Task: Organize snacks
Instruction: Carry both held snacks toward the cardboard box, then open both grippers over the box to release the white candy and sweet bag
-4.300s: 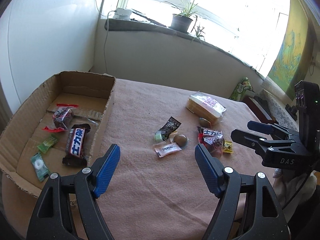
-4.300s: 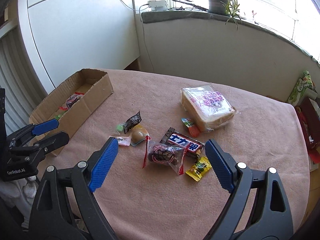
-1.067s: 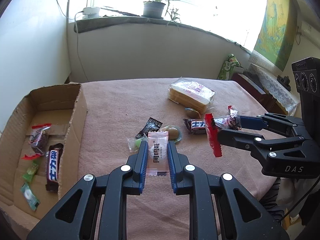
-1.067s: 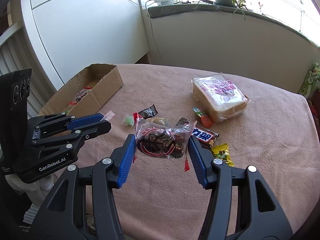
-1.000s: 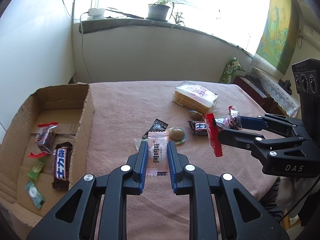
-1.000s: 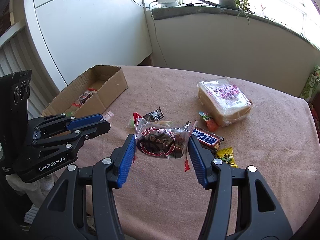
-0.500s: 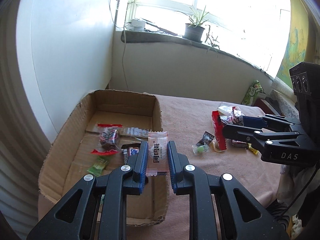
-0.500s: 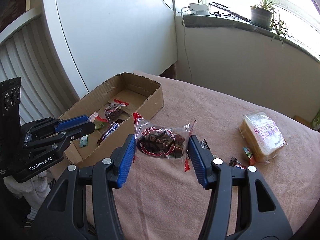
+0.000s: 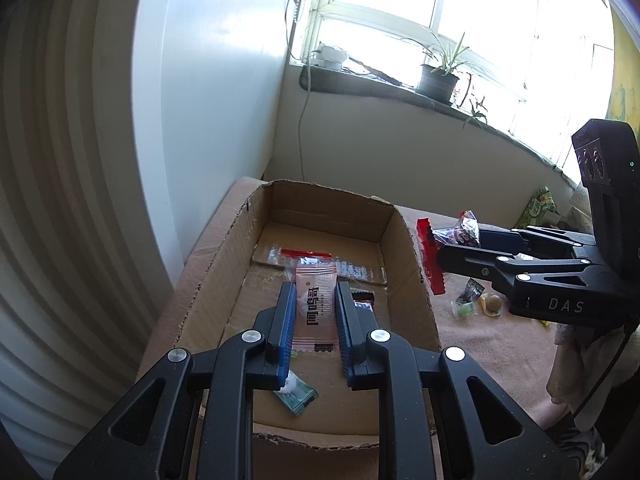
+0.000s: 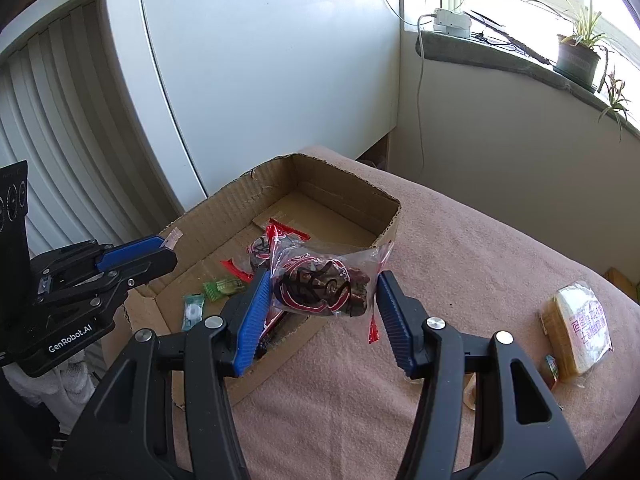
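Both hand-held grippers have swung from the bench's snack pile over to the box (image 9: 404, 240). A second ago the loose snacks lay under them; now the left hand-held gripper (image 9: 316, 304) hangs over the box's middle, clamped on the pink sachet (image 9: 315, 305). The right hand-held gripper (image 10: 320, 292) is at the box's near wall, clamped on the clear pouch (image 10: 320, 286) with red ends. Dropping looks like the next step; neither snack is released yet.

In the box, the right view shows one red-ended pouch (image 10: 260, 246), two green sweets (image 10: 192, 310), and a dark bar mostly hidden behind the blue pad. From the box, toward 3 o'clock, the bench (image 10: 480, 248) carries one bread pack (image 10: 580, 330). A few small snacks (image 9: 476, 300) also lie there, too small or hidden for an exact count.
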Motion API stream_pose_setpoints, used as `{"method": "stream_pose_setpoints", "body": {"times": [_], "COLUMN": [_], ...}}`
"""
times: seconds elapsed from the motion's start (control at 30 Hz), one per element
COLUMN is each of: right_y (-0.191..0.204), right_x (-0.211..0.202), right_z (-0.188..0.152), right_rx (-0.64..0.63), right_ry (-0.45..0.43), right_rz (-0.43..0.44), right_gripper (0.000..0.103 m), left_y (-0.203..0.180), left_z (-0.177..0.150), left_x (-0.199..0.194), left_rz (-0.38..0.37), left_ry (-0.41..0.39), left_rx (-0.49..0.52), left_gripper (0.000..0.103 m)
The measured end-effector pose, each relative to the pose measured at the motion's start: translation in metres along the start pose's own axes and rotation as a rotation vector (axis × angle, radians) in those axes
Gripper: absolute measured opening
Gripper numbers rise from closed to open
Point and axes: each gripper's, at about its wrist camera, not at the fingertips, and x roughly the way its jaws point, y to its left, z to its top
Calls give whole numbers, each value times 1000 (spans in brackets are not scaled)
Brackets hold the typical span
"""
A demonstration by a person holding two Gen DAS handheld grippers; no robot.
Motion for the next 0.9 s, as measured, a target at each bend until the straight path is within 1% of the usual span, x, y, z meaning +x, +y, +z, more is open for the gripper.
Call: {"method": "stream_pose_setpoints", "body": {"times": [0.23,0.43,0.57,0.67,0.73,0.77,0.8,0.87,0.9], "right_y": [11,16,17,17,15,15,14,13,12], "right_x": [25,34,34,32,30,29,27,24,23], "right_z": [8,9,10,11,12,13,13,13,13], "right_rx": [-13,-13,-18,-13,-7,-5,-4,-3,-2], "right_ry": [27,40,35,27,20,15,10,5,5], "right_rz": [36,55,56,53,47,42,36,18,10], "right_gripper": [56,57,62,72,78,80,81,81,82], "left_y": [12,14,13,11,11,11,11,11,10], "left_z": [-1,-2,-2,-2,-2,-2,-2,-2,-2], "left_x": [2,2,3,2,1,0,0,-3,-3], "left_rz": [11,16,21,27,36,40,45,52,57], "left_ry": [2,4,8,5,5,4,-1,-10,-10], "left_rx": [-19,-20,-17,-12,-10,-12,-14,-18,-19], "left_gripper": [18,18,19,19,28,41,55,67,69]}}
